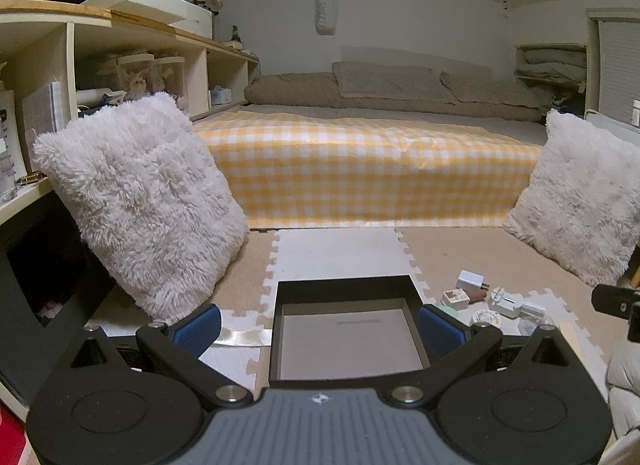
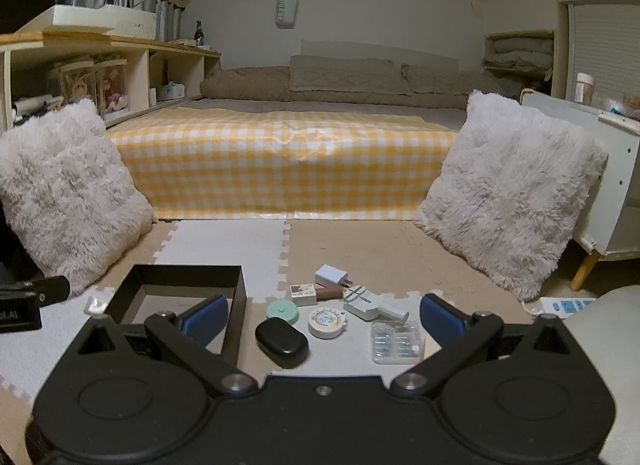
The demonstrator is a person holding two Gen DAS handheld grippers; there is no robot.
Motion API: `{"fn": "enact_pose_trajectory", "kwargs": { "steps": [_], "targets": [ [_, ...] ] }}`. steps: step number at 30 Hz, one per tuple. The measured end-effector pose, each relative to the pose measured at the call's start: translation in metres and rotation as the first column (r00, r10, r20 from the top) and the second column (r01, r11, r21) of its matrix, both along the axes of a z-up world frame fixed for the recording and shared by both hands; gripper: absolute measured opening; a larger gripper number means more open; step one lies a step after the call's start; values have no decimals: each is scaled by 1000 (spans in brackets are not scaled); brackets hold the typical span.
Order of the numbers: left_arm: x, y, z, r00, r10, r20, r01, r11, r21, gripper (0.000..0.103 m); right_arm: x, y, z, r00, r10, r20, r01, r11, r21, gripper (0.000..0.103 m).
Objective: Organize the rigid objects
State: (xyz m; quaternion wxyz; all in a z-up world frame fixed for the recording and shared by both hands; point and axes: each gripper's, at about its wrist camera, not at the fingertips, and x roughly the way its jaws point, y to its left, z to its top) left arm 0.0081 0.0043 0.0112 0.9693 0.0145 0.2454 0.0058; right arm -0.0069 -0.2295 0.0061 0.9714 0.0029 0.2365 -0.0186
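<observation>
The left gripper [image 1: 318, 331] hangs low over the foam floor mat [image 1: 340, 251] with its jaws spread wide and empty; the black open box [image 1: 347, 331] sits between its blue pads, touching neither as far as the view shows. The right gripper [image 2: 323, 319] is likewise wide and holds nothing, hovering over the cluster of small things.

From the right wrist view, the black open box [image 2: 182, 297] lies at 10 o'clock of the cluster, its near wall partly covered by the left blue pad [image 2: 206, 319]. Nearest the gripper is a black oval case [image 2: 282, 342]; at its 12 o'clock a mint round case [image 2: 282, 311], at 2 o'clock a round tin [image 2: 327, 323] with a printed lid. A clear plastic organiser [image 2: 397, 342] lies at 3 o'clock of the tin, a white plug adapter [image 2: 370, 302] just beyond it. Farther back sit a small printed box [image 2: 302, 293] touching a brown tube [image 2: 329, 293], and a white charger cube [image 2: 331, 276].

Two shaggy white cushions [image 2: 68, 193] [image 2: 512, 189] flank the floor space, leaning by a bed with a yellow gingham cover [image 2: 280, 169]. Open shelving [image 2: 100, 73] runs at 10 o'clock, its contents too dim to read. A black bar [image 2: 34, 289] enters at 9 o'clock, cut off by the frame. The print on the tin and box is too small to make out.
</observation>
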Motion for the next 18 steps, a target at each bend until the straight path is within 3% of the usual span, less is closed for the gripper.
{"fn": "enact_pose_trajectory", "kwargs": {
  "steps": [4, 9, 18],
  "targets": [
    [16, 7, 7, 1000, 4, 5, -4, 1000, 2, 103, 8, -3, 6, 1000, 4, -4, -4, 1000, 22, 103],
    [33, 11, 15, 1000, 19, 20, -19, 1000, 17, 103, 25, -5, 14, 999, 3, 33, -2, 1000, -17, 103],
    [73, 24, 10, 998, 56, 0, -56, 996, 69, 103, 83, -22, 16, 999, -45, 20, 46, 998, -35, 103]
  ]
}}
